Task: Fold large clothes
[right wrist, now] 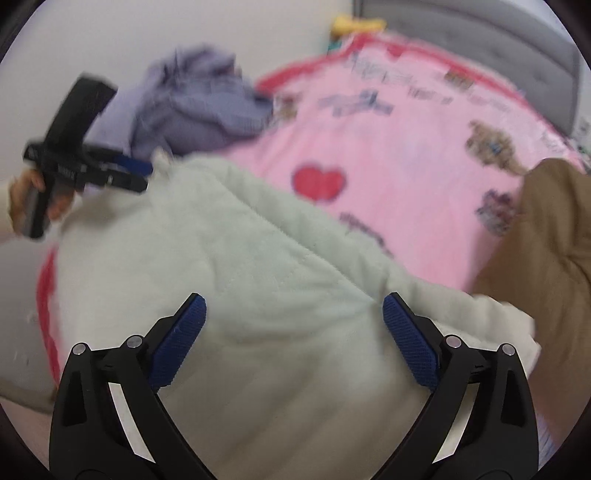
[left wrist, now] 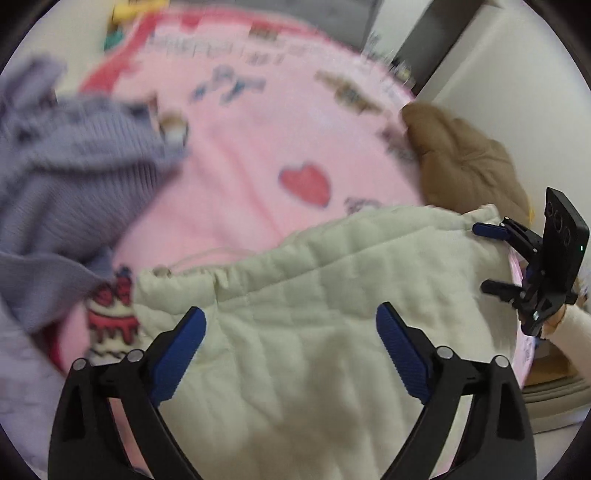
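Note:
A cream quilted garment (left wrist: 314, 332) with a drawstring hem lies on the pink bedspread (left wrist: 258, 147), close in front of both cameras. My left gripper (left wrist: 291, 312) hovers over the garment's near part, open, with nothing pinched between its blue pads. In the right wrist view it (right wrist: 146, 177) sits by the garment's far left corner. My right gripper (right wrist: 294, 300) is also open above the cream garment (right wrist: 258, 295). From the left wrist view I see it (left wrist: 482, 257) at the garment's right corner, jaws apart. Both views are motion-blurred.
A purple knitted garment (left wrist: 74, 177) is heaped on the left of the bed, and a brown garment (left wrist: 461, 162) lies at the right edge. A grey headboard (right wrist: 498, 37) and a white wall (right wrist: 147, 29) stand behind. A hand (right wrist: 33, 195) holds the left gripper.

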Demonstrator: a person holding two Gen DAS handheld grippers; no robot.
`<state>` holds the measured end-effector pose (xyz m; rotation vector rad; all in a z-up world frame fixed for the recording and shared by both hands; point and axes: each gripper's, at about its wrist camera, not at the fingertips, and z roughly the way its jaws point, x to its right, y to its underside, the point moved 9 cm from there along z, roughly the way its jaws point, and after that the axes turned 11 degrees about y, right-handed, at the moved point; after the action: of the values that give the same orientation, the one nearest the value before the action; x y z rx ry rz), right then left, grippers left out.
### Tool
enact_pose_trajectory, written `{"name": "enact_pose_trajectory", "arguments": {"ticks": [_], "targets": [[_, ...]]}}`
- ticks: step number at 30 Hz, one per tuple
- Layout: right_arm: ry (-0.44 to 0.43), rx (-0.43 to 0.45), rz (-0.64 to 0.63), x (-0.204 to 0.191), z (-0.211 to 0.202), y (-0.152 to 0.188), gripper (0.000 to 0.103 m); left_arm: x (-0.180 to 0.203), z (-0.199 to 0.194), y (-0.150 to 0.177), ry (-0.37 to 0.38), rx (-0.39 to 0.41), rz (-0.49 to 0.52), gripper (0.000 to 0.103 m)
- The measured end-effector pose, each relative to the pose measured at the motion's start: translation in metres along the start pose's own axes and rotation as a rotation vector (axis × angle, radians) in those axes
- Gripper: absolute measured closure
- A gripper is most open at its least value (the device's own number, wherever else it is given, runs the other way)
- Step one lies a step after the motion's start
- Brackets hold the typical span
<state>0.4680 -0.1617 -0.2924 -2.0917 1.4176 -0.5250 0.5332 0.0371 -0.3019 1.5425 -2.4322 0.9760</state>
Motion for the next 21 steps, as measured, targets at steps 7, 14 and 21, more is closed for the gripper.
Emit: {"name": "enact_pose_trajectory", "arguments": {"ticks": [7, 14, 21], "targets": [[0.103, -0.033, -0.053, 0.001, -0.032, 0.059, 0.008, 0.077, 0.002, 0.045, 0.010, -0.066, 0.233, 0.006], [0.149, -0.244, -0.028, 0.017, 0.016, 0.100, 0.008, 0.053, 0.038, 0.062, 0.034, -0.078, 0.021, 0.005], [0.075, -0.317, 0.069, 0.030, 0.021, 0.110, 0.008, 0.045, 0.043, 0.066, -0.009, -0.069, 0.005, 0.004]]}}
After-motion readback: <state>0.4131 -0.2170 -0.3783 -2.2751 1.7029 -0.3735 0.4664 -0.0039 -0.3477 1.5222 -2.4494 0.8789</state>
